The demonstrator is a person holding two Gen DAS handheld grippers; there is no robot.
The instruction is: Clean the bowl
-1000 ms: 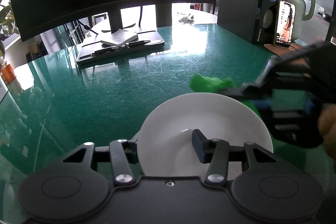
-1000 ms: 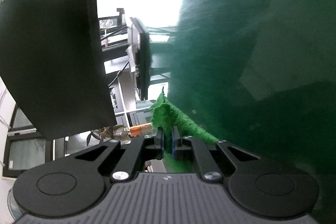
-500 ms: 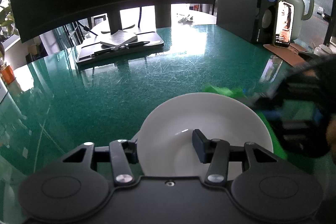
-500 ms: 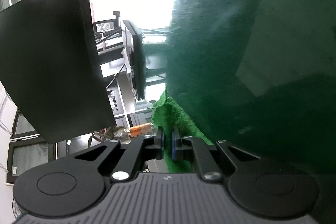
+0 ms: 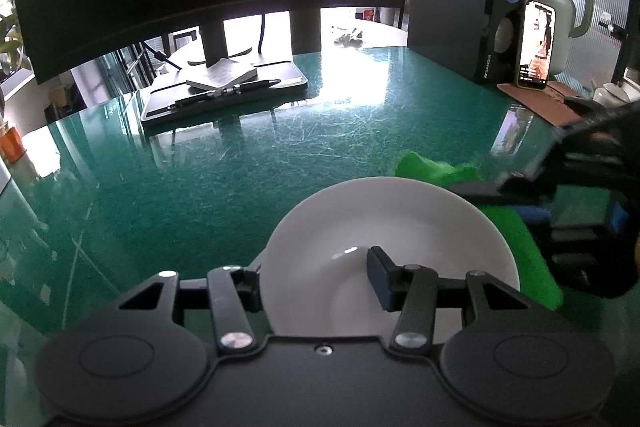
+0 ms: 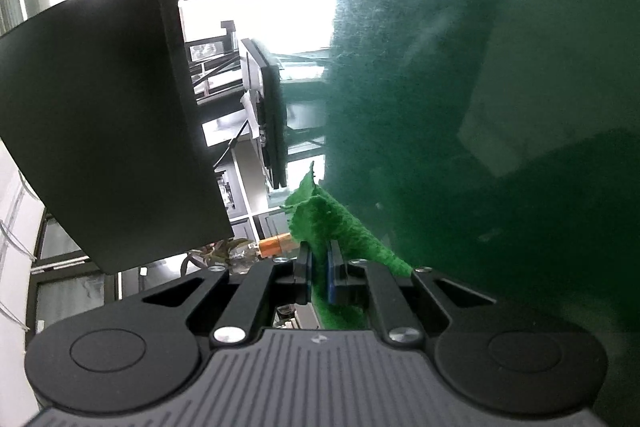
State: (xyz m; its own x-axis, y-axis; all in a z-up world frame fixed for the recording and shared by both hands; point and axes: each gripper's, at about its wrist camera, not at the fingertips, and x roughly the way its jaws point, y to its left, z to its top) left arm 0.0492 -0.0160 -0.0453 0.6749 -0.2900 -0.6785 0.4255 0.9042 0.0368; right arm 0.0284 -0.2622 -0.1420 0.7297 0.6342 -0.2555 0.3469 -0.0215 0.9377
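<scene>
Left gripper (image 5: 316, 283) clamped astride white bowl (image 5: 384, 227) rim; right gripper (image 6: 319, 277) pinching green cloth (image 6: 340, 231)

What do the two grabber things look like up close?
Both are mostly black plastic. The left gripper has two flat round discs at its base, angled link bars with shiny silver screws, and dark blue pads on its jaws. The right gripper matches it, with a grey ribbed panel on its body.

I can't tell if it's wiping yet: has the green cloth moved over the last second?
Yes. In the left wrist view the green cloth has slid right along the far rim of the white bowl, which stayed put.
</scene>
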